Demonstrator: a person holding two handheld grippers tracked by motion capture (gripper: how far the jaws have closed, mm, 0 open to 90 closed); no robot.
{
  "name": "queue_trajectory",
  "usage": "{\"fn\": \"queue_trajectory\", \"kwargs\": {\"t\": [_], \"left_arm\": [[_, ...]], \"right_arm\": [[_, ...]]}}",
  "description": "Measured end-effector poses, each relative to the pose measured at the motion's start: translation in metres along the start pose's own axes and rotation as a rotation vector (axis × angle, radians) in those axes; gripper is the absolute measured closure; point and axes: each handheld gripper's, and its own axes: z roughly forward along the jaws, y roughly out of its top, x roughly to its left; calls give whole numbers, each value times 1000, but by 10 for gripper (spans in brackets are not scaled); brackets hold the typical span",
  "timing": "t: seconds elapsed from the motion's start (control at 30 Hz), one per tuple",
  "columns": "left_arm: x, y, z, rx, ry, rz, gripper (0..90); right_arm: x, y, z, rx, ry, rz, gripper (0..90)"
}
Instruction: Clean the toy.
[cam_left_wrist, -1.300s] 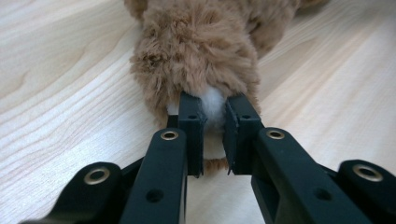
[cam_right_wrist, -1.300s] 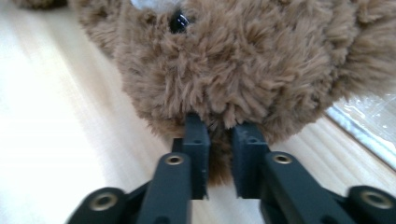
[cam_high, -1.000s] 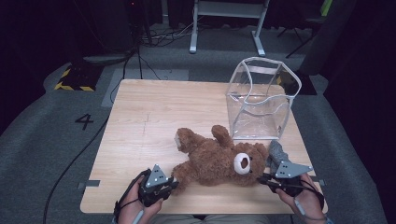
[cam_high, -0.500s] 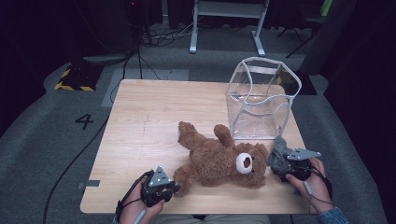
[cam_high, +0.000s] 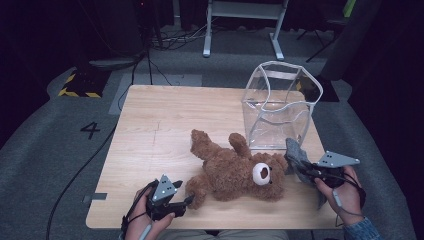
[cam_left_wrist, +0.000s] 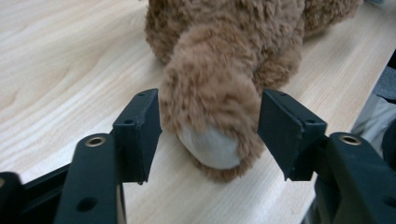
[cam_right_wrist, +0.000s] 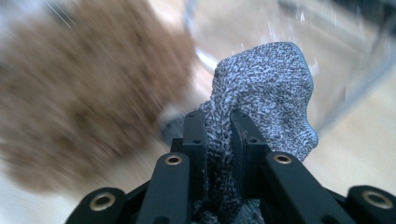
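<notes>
High view: teddy bear (cam_high: 235, 170) lies on the counter (cam_high: 165, 115) beside a clear bin (cam_high: 280, 107).

Left gripper view: left hand-held gripper (cam_left_wrist: 210, 126), jaws just opened, straddles the bear's foot unpressed.

Right gripper view: right hand-held gripper (cam_right_wrist: 217, 126), just closed, pinches grey cloth (cam_right_wrist: 268, 93); next, probably dressing the bear.

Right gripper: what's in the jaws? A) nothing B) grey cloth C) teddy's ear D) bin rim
B: in the right gripper view the right gripper has its jaws pinched on the grey cloth, with the teddy beside it and the clear bin behind.
</notes>
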Motion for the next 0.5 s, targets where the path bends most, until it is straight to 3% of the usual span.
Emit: {"fn": "queue_trajectory", "kwargs": {"t": [0.1, 0.27, 0.33, 0.5], "left_arm": [[0, 2, 3, -19, 14, -1, 350], [-1, 5, 16, 1, 8, 8, 346], [-2, 6, 19, 2, -5, 6, 350], [0, 6, 26, 7, -27, 16, 390]], "right_arm": [[13, 28, -13, -61, 37, -56, 779], [43, 76, -21, -164, 118, -127, 779], [55, 95, -15, -208, 167, -191, 778], [87, 130, 14, -280, 285, -254, 772]]}}
